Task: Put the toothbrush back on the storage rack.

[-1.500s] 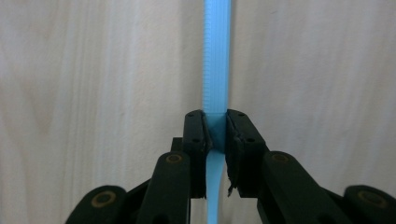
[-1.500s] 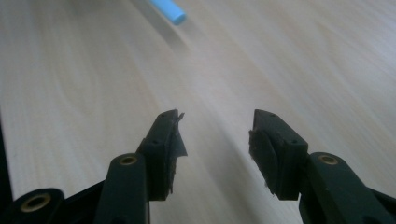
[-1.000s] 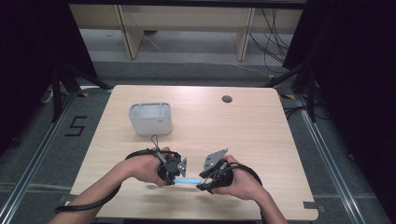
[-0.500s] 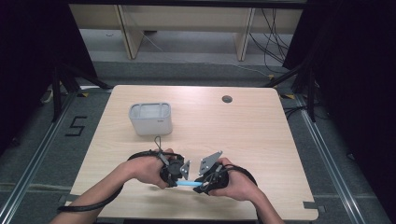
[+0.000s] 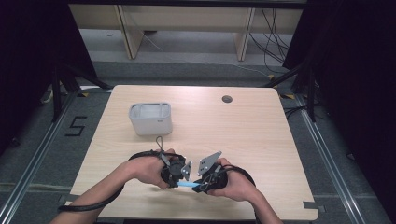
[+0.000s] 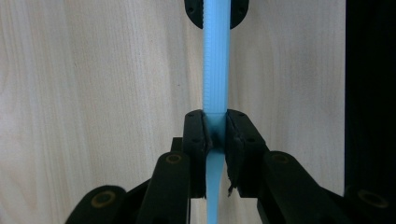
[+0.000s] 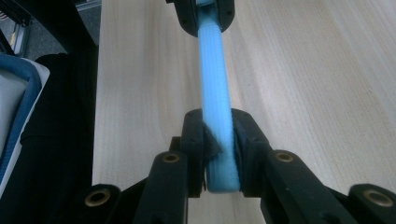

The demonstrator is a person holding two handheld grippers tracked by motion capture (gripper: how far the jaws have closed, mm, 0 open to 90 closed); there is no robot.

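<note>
- Closing just now — right tongs [image 7: 218, 140] clamp the blue strip [image 7: 215, 88]
- left tongs [image 6: 215, 135] grip its other end — ready for two-handed handling above desk [image 5: 261, 126]

A: How are the arms set?

B: Both forearms come in from the near edge, hands close together and turned toward each other. The left tool [image 5: 180, 173] faces the right tool [image 5: 201, 183], tips almost meeting.

A: And the jaws?

B: The left tool's are clamped tight. The right tool's have just been closing and now pinch as well.
</note>
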